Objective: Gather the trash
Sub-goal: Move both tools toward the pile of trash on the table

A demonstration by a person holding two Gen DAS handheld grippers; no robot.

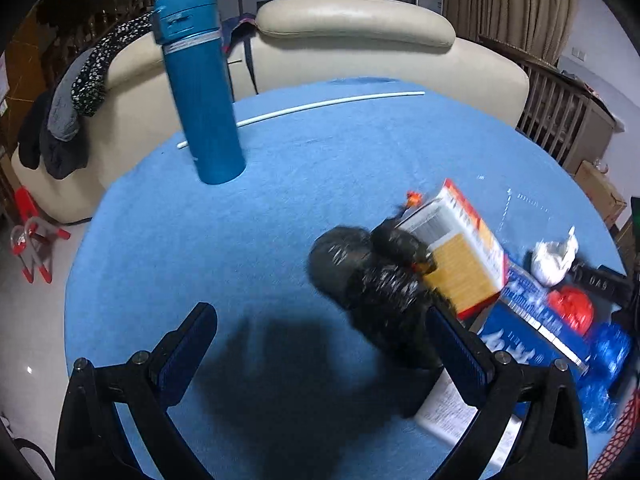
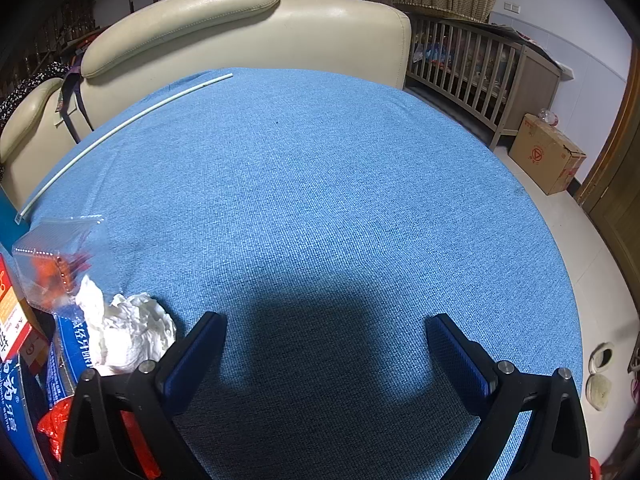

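Note:
In the left wrist view a crumpled black plastic bag [image 1: 372, 288] lies on the blue tablecloth [image 1: 240, 240], just ahead of my right finger. An orange and white carton [image 1: 460, 252] leans against it. My left gripper [image 1: 320, 340] is open and holds nothing. Further right lie a white tissue wad [image 1: 554, 260], a red crumpled wrapper [image 1: 572, 308], a blue flat box [image 1: 528, 336] and blue plastic [image 1: 608, 360]. In the right wrist view my right gripper [image 2: 326, 344] is open over bare cloth. The tissue wad [image 2: 128, 336], a clear packet with orange contents [image 2: 56, 264] and the blue box [image 2: 68, 356] sit to its left.
A tall blue flask [image 1: 200, 88] stands upright at the table's far left. A thin white stick [image 1: 320, 108] lies along the far edge. A cream leather sofa [image 2: 240, 40] backs the round table. A cardboard box [image 2: 548, 152] and a wooden crib rail [image 2: 472, 76] stand at right.

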